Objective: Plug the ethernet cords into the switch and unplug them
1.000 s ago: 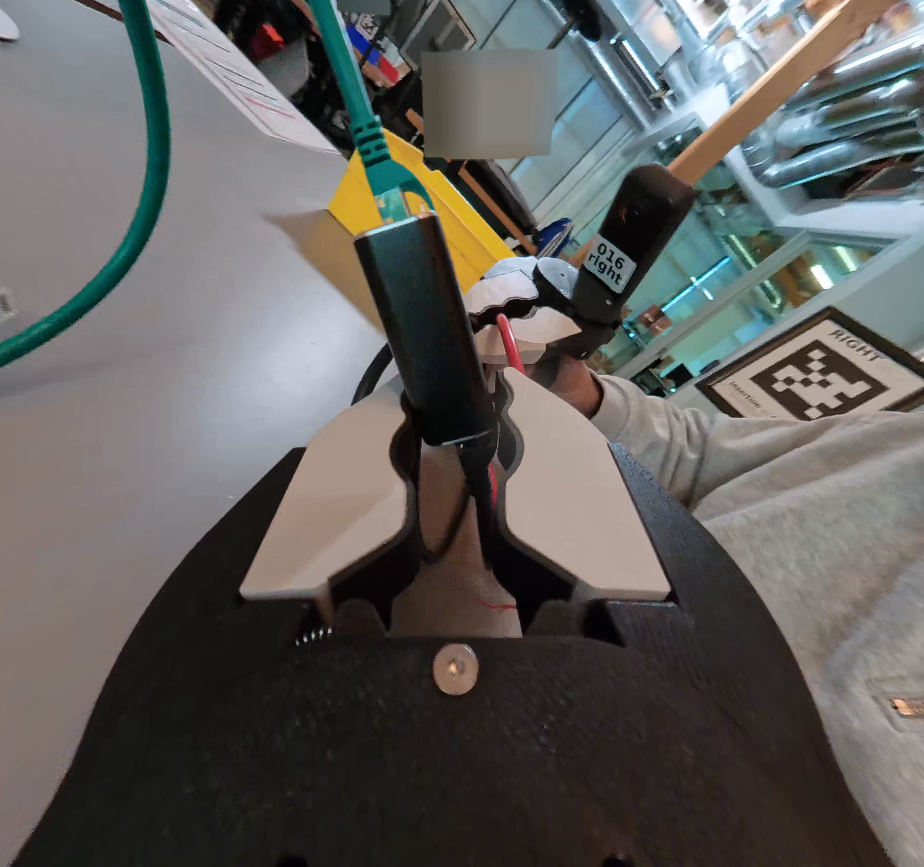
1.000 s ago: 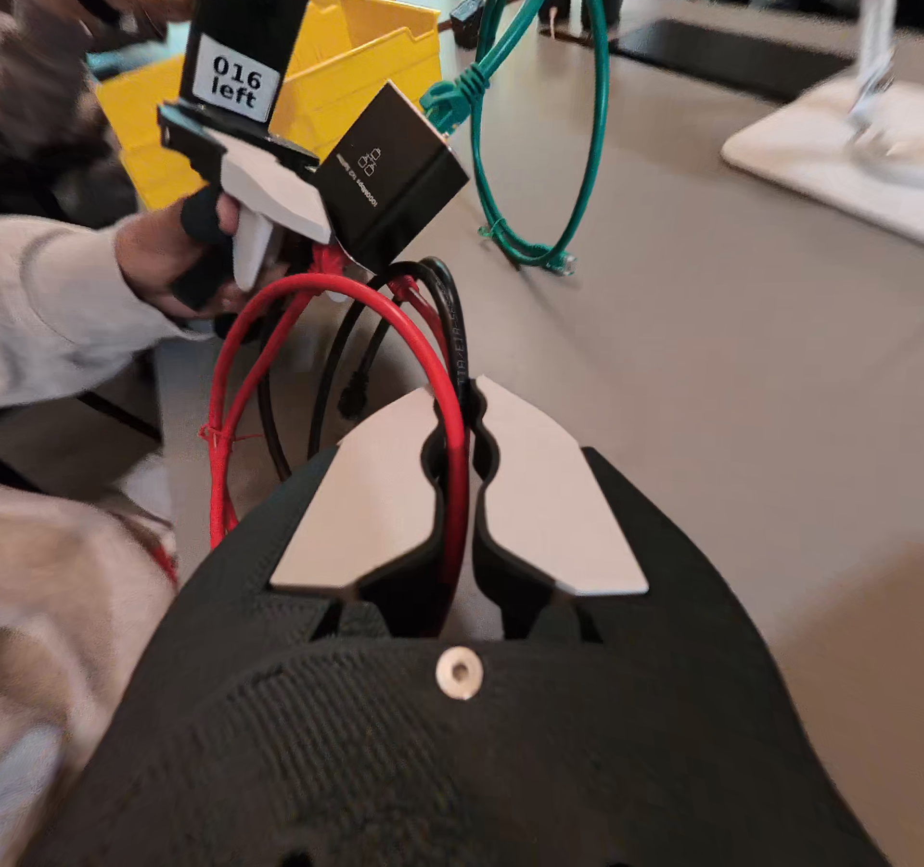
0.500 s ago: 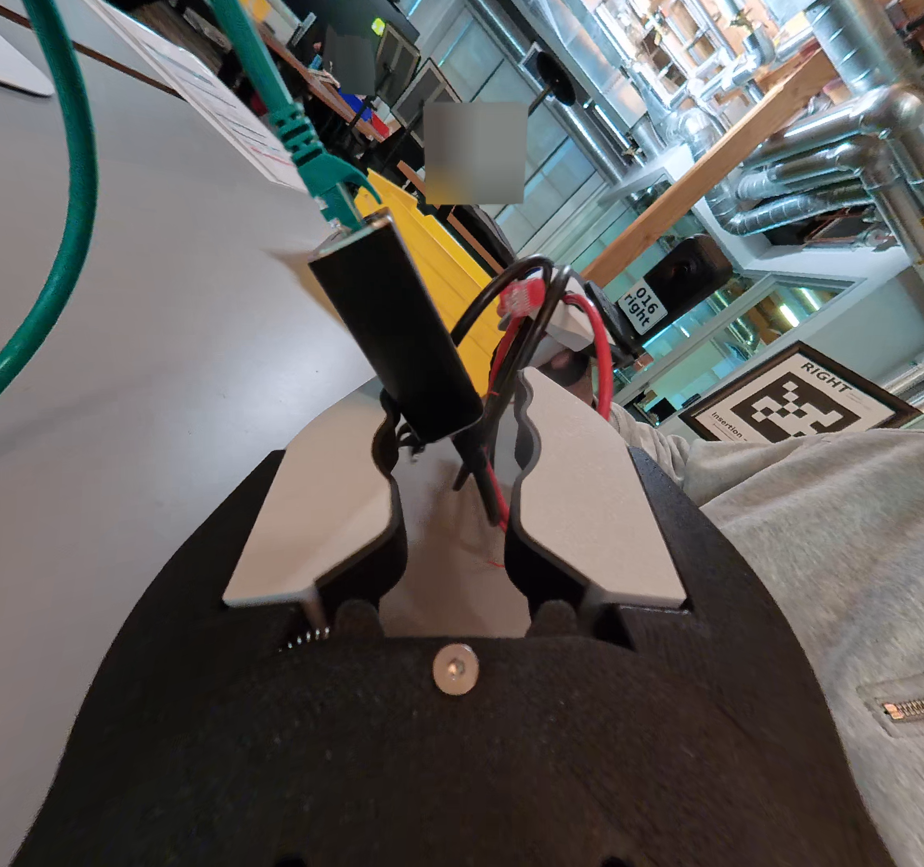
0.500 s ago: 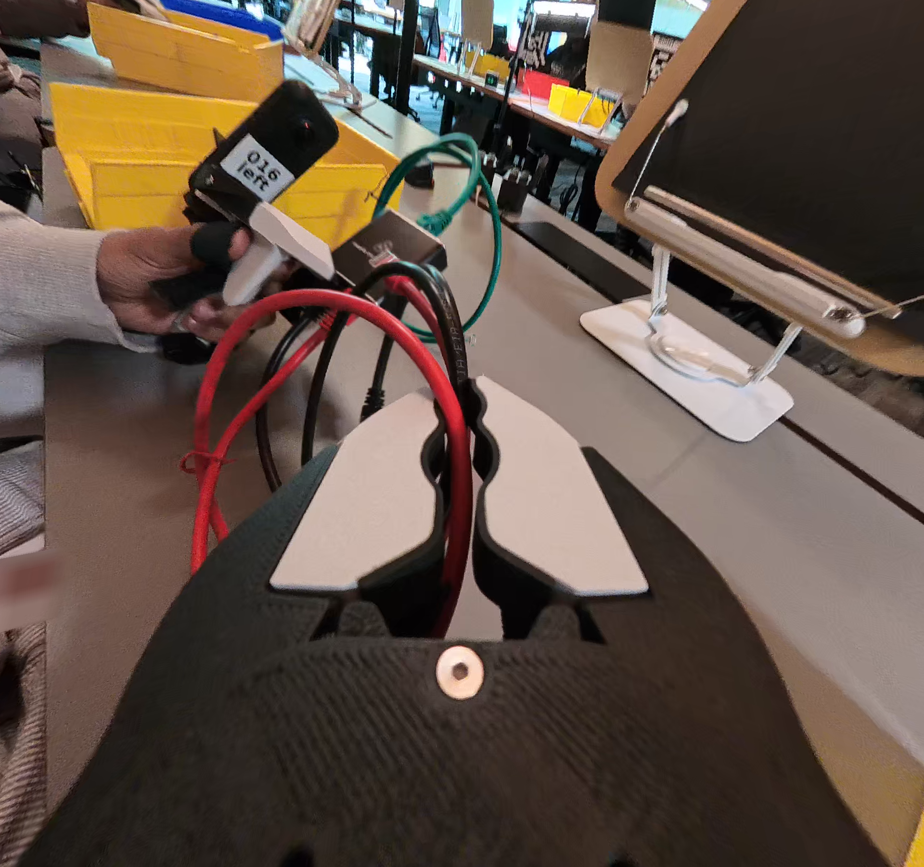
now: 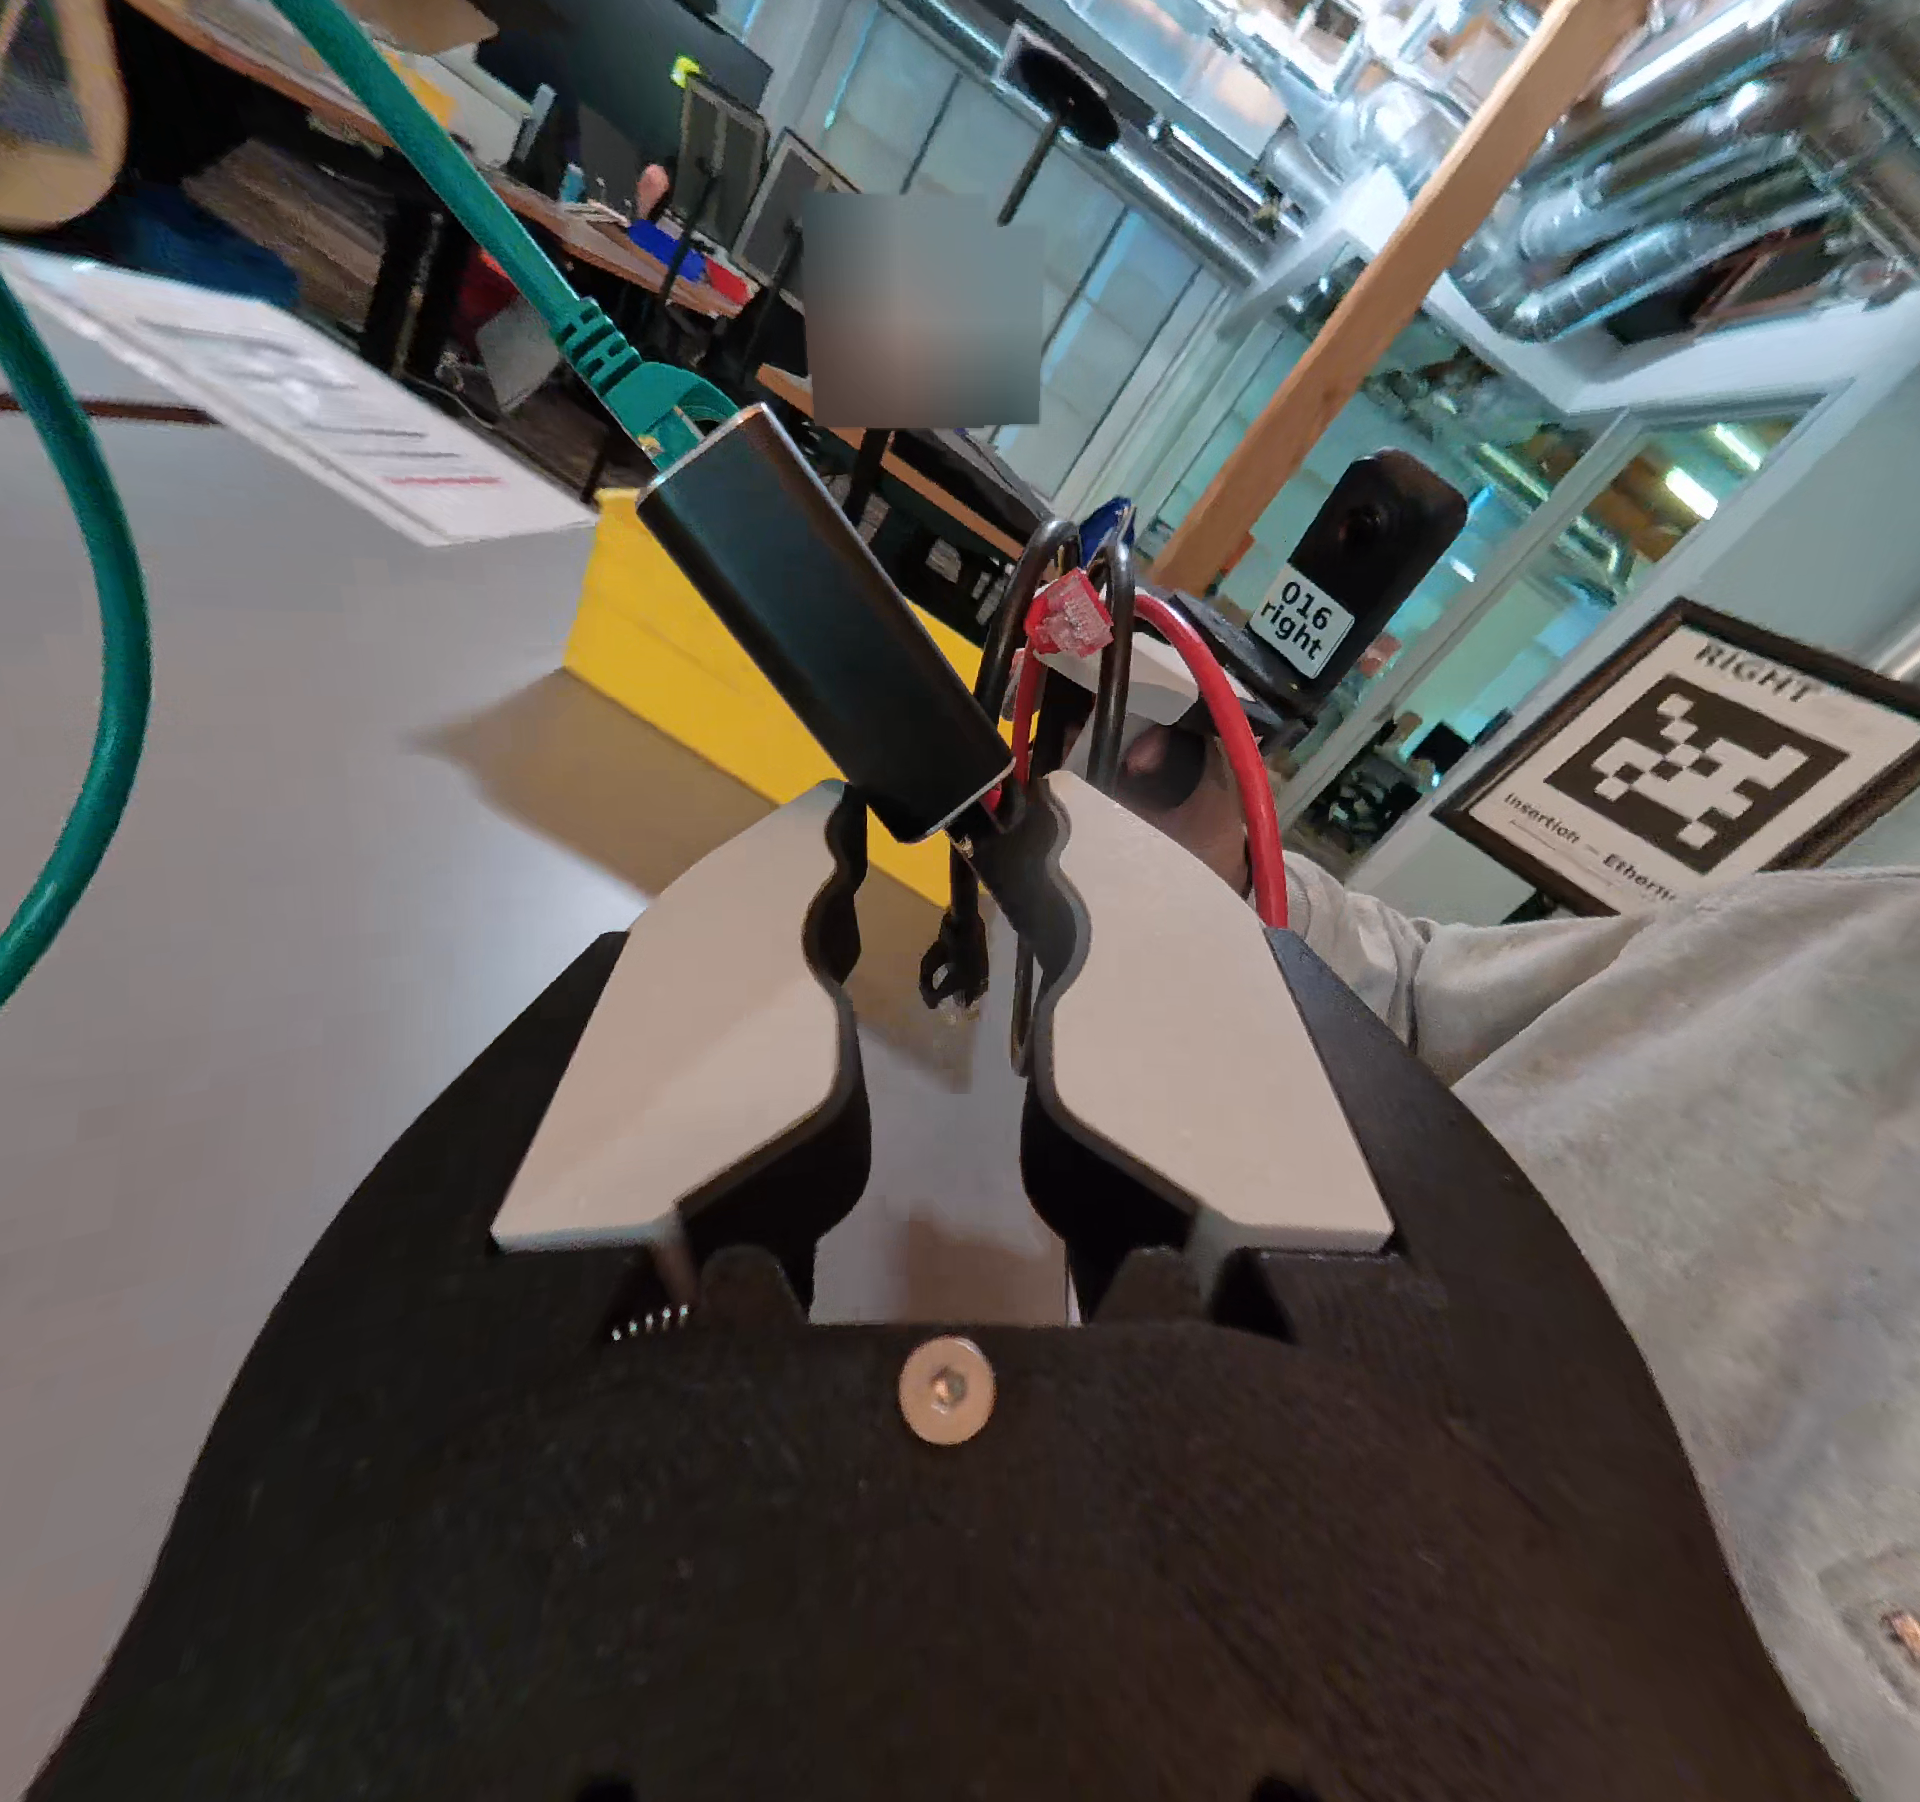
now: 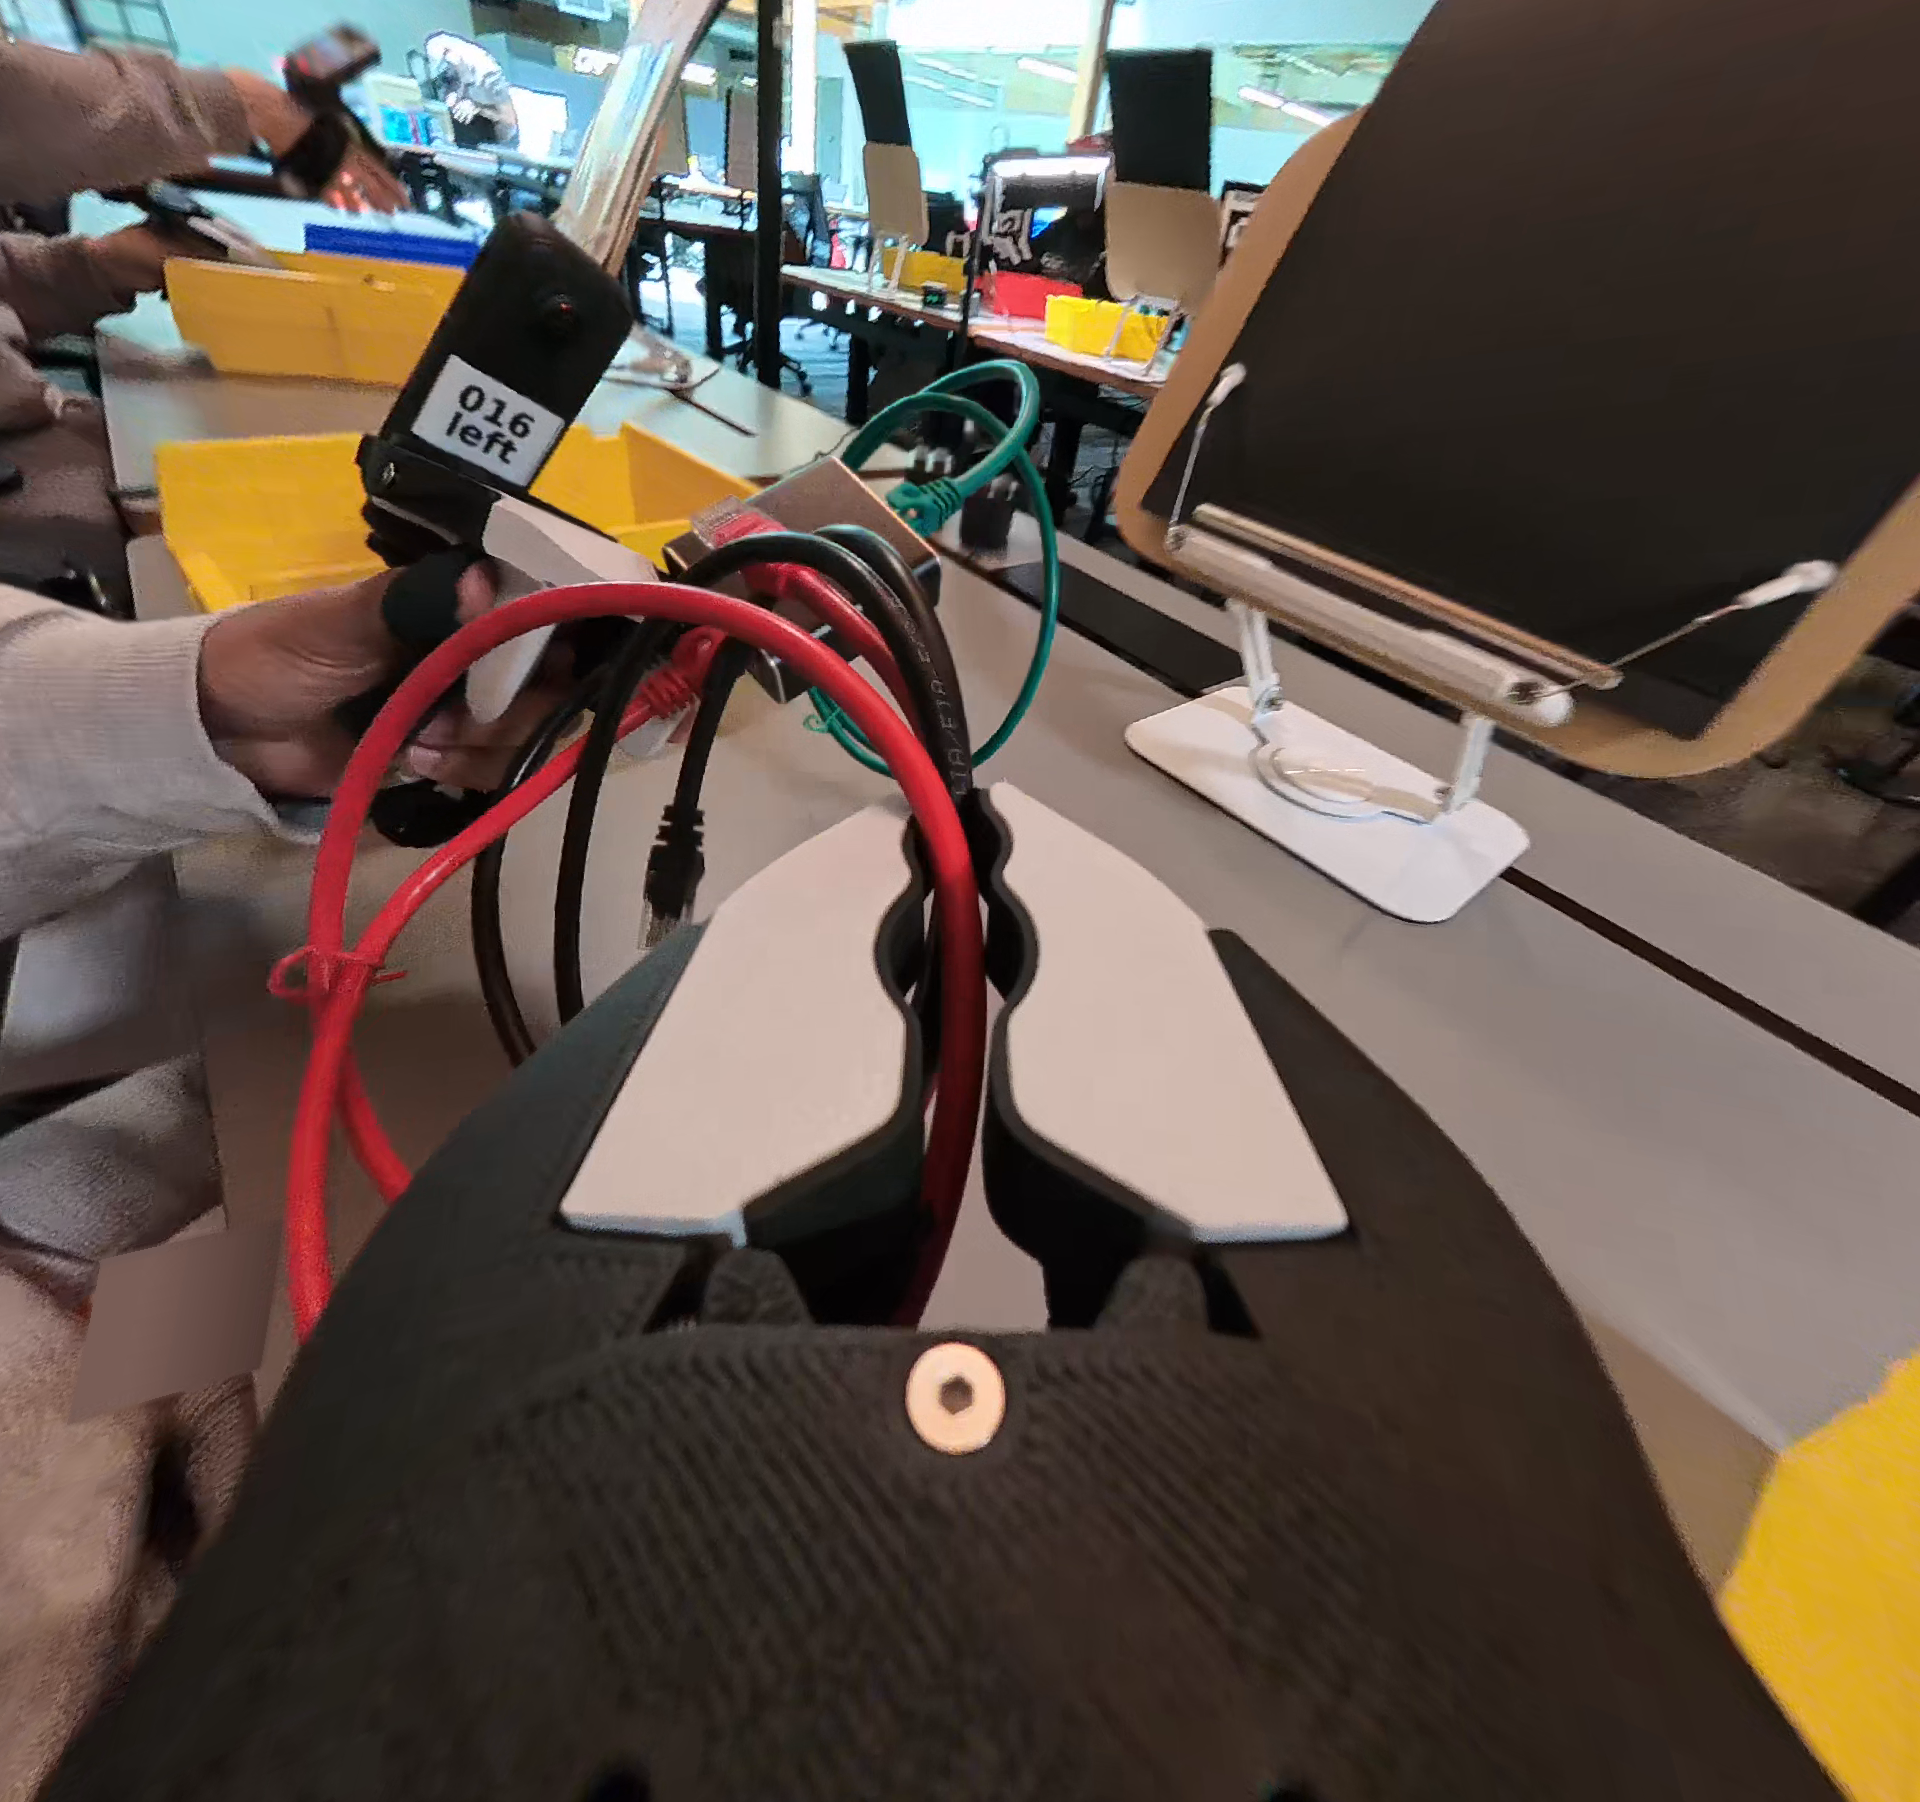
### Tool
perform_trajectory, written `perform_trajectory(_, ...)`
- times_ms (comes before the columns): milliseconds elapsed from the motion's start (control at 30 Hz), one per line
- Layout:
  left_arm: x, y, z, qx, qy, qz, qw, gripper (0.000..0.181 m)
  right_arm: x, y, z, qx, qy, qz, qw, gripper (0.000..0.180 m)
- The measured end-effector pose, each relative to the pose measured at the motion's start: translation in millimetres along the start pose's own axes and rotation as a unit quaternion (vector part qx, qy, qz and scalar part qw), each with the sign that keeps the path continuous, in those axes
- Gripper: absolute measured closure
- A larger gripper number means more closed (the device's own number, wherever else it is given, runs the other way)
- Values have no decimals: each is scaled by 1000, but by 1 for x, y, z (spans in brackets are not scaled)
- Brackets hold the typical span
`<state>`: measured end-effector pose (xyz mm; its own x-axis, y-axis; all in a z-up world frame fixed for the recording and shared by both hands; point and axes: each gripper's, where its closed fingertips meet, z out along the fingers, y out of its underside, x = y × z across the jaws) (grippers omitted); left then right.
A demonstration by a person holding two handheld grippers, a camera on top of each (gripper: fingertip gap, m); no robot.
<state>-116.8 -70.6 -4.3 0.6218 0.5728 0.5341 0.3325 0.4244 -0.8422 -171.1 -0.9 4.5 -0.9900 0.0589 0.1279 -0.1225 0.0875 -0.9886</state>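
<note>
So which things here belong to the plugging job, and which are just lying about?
Job:
- switch, in the left gripper
- green cord, plugged into it
- red cord and black cord, pinched in the right gripper

Lying about:
- yellow bins
- white stand holding a board
- marker sign
- paper sheet

Three cords (image 6: 940,921), one switch (image 5: 821,630), two bins (image 6: 260,505)

Left gripper (image 5: 940,822) gripping dark switch (image 5: 821,625), green cord (image 5: 436,142) plugged in
</note>
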Motion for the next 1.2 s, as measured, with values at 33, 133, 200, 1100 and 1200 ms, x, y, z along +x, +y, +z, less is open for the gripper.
perform_trajectory(33, 8, -9, 13, -8, 4, 19, 1000, 150, 7, -10, -10, 6, 12, 1, 1000, 174)
perform_trajectory(133, 40, -40, 59, -22, 29, 66, 997, 150, 32, -44, -51, 19, 60, -11, 998, 174)
perform_trajectory(200, 65, -58, 94, -23, 64, 71, 995, 150, 48, -68, -86, 20, 93, -19, 995, 174)
perform_trajectory(1100, 51, 77, 330, -200, 186, -279, 921, 156, 201, 2, -298, -340, 429, -158, 822, 173)
perform_trajectory(1200, 44, 77, 304, -208, 184, -245, 929, 164, 210, 3, -282, -346, 429, -156, 820, 172)
